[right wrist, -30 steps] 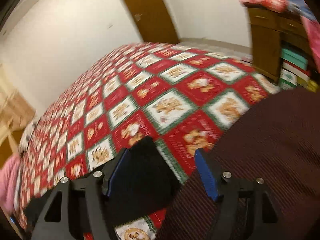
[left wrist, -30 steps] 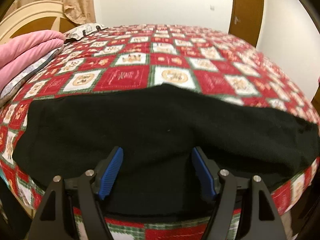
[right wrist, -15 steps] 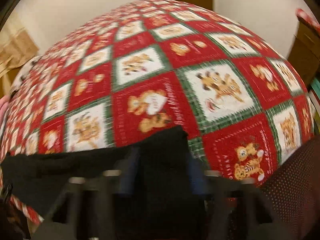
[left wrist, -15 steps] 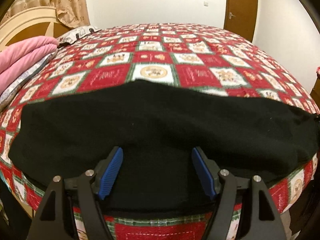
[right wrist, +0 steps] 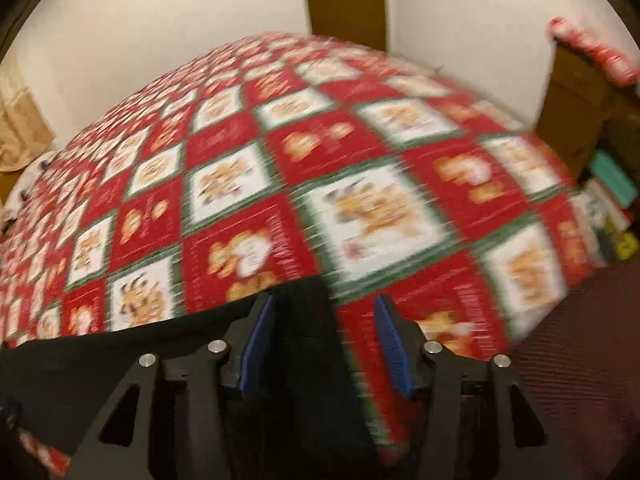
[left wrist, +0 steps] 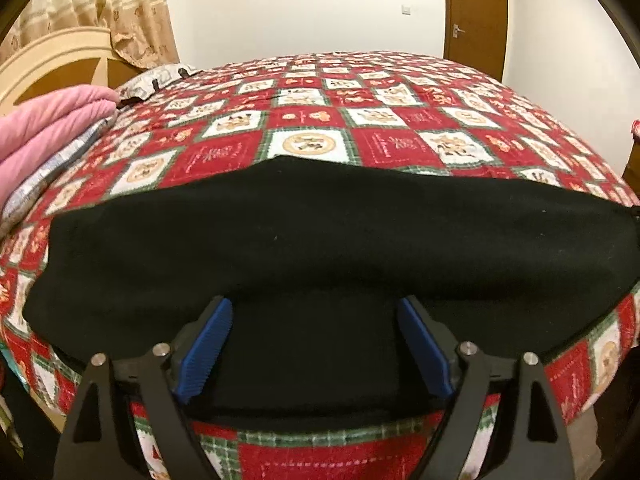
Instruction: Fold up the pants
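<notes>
1. The left claw (left wrist: 312, 316) stands wide, its blue pads (left wrist: 206, 344) spread apart over the black pants (left wrist: 320, 236), gripping nothing.
2. The right claw (right wrist: 324, 316) also stands apart, at a middling width. The end of the pants (right wrist: 308, 360) reaches up between its pads, and the left pad lies over the cloth; whether it touches cannot be told, as this view is blurred by motion.
3. The pants lie flat across the near edge of the bed (left wrist: 360, 128), spread wide from left to right in the left wrist view, on a red, white and green patchwork quilt (left wrist: 400, 148).
4. A dark maroon fabric (right wrist: 580, 360) fills the lower right corner of the right wrist view.
5. Pink folded bedding (left wrist: 48, 120) lies at the left side of the bed, with a pale headboard (left wrist: 48, 52) behind it.
6. Farther off stand beige curtains (left wrist: 132, 8), a white wall and a brown door (left wrist: 476, 12).
7. In the right wrist view, a wooden cabinet (right wrist: 576, 100) stands to the right of the bed.
</notes>
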